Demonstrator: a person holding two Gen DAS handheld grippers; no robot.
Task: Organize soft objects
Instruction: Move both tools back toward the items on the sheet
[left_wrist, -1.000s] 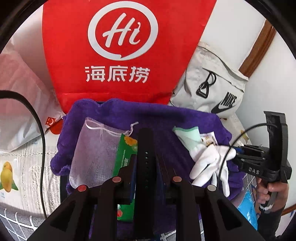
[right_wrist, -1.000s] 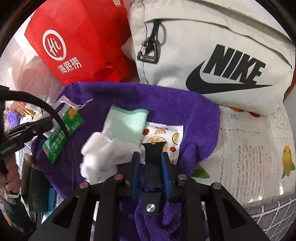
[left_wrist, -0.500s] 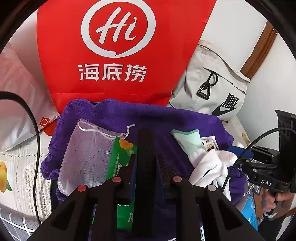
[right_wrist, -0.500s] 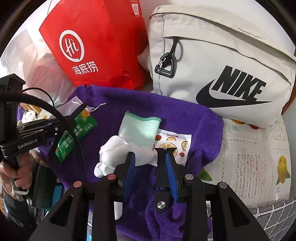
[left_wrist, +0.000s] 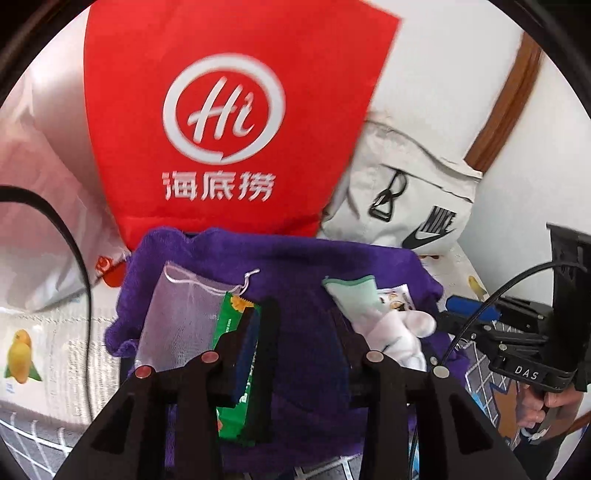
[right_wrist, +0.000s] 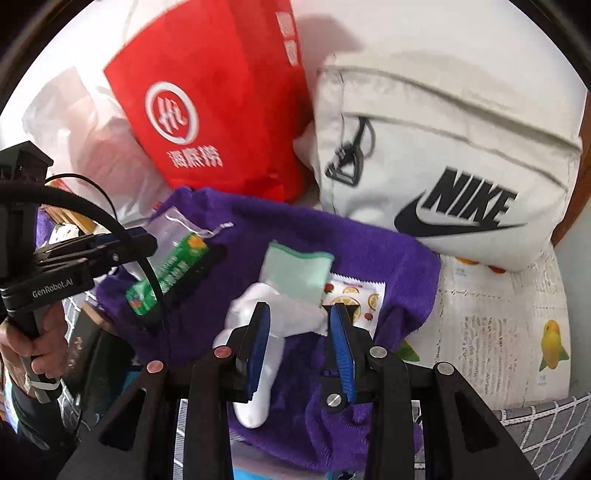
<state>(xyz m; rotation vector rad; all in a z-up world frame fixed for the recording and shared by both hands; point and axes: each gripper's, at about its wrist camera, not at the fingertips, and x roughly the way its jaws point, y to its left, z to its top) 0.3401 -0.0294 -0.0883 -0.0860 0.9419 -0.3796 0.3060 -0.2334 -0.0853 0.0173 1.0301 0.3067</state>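
A red bag (left_wrist: 225, 122) with a white "Hi" logo fills the upper middle of the left wrist view, and a grey Nike bag (right_wrist: 454, 166) fills the upper right of the right wrist view. Below both, across the centre of each frame, lies a purple towel (left_wrist: 295, 266) carrying the smaller things. On its left half lies a white mesh pouch (left_wrist: 177, 317), with a green packet (left_wrist: 231, 332) overlapping its right edge. On the right half lies a white glove (right_wrist: 291, 291) with a mint cuff, partly over a fruit-printed sachet (right_wrist: 365, 295).

The left gripper (left_wrist: 295, 332), at the bottom centre of its own view, has just been opening; its jaws stand apart, a black strap (left_wrist: 267, 354) leans against the left finger, and the pads no longer press on it. The right gripper (right_wrist: 299, 325), at the bottom centre of its view, has its blue pads apart on either side of the glove, not squeezing it.
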